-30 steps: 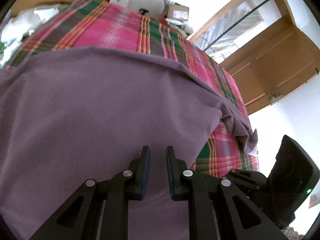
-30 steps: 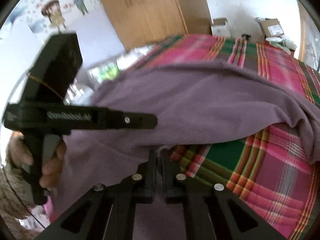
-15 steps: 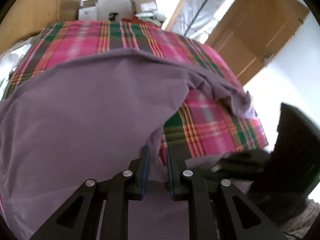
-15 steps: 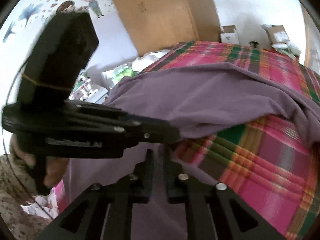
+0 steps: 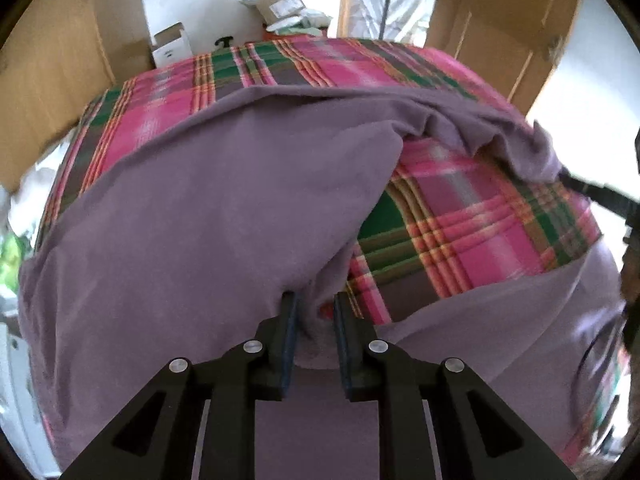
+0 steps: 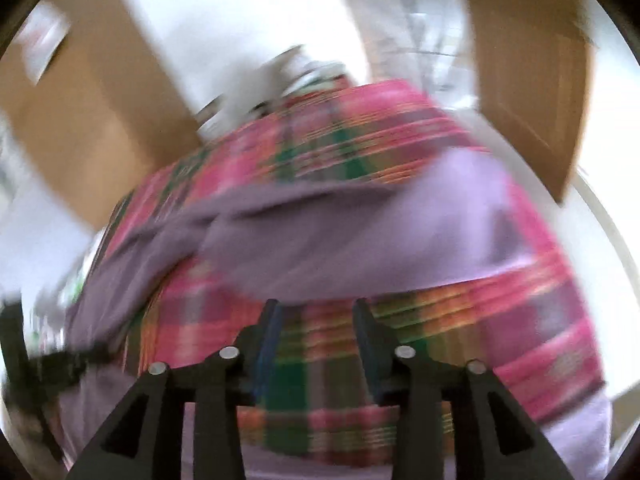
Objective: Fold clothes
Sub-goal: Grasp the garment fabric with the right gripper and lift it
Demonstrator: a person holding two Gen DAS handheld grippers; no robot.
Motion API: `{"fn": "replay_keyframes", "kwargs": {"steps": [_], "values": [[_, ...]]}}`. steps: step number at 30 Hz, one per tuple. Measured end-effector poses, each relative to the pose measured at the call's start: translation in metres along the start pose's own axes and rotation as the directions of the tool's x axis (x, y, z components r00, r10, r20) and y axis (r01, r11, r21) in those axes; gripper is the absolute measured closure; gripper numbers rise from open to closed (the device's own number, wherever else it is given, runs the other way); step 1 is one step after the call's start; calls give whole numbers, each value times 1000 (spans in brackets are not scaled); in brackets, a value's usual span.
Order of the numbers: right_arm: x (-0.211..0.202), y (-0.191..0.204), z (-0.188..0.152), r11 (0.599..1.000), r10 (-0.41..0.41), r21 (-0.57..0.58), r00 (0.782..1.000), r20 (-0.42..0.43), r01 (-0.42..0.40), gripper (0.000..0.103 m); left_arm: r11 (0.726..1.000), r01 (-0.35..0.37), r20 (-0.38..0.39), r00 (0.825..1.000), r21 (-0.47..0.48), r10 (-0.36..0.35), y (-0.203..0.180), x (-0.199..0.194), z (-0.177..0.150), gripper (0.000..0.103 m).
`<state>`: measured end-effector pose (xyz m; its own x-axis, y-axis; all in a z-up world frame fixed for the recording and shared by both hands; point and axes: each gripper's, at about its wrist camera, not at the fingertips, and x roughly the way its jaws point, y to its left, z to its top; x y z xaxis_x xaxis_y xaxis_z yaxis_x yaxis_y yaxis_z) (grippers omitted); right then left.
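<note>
1. The soft mauve-purple knit garment [image 5: 208,216] lies spread over the pink, green and orange plaid bedspread [image 5: 472,224], covering most of its left and near parts in the left wrist view.
2. The left black two-finger gripper [image 5: 314,320] has its jaws drawn close with a bunched fold of the garment clamped between them (a narrow gap shows, filled with cloth).
3. From that pinch the fabric rises in a lifted flap whose edge runs up and to the right, leaving bare plaid on its right.
4. A second band of the garment crosses the far side of the bed and ends in a crumpled corner at the right edge.
5. The right black two-finger gripper [image 6: 316,320] hangs over bare plaid with its jaws wide apart and nothing between them (this view is heavily blurred).
6. Beyond its fingertips the garment lies across the bedspread.
7. Brown wooden wardrobe doors [image 5: 500,28] and white cardboard boxes [image 5: 172,44] stand past the far end of the bed.
</note>
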<state>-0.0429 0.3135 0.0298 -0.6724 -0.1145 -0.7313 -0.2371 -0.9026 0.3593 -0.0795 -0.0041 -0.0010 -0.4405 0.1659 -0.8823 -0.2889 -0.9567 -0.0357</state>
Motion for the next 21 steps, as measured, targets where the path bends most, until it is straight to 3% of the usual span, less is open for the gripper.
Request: {"fn": "replay_keyframes", "kwargs": {"steps": [5, 8, 15, 20, 21], "values": [[12, -19, 17, 994, -53, 100, 999, 5, 52, 60, 1000, -19, 1, 1000, 3, 19, -3, 5, 4, 84], [33, -19, 21, 985, -24, 168, 999, -20, 27, 59, 1000, -28, 4, 1000, 2, 28, -4, 9, 7, 84], [55, 4, 21, 989, -17, 145, 999, -50, 24, 58, 999, -51, 7, 999, 1, 51, -6, 14, 14, 84], [62, -4, 28, 973, -5, 230, 999, -49, 16, 58, 997, -64, 17, 998, 33, 63, -9, 15, 14, 84], [64, -4, 30, 973, -25, 227, 999, -48, 35, 63, 998, -58, 20, 998, 40, 57, -8, 15, 14, 84]]}}
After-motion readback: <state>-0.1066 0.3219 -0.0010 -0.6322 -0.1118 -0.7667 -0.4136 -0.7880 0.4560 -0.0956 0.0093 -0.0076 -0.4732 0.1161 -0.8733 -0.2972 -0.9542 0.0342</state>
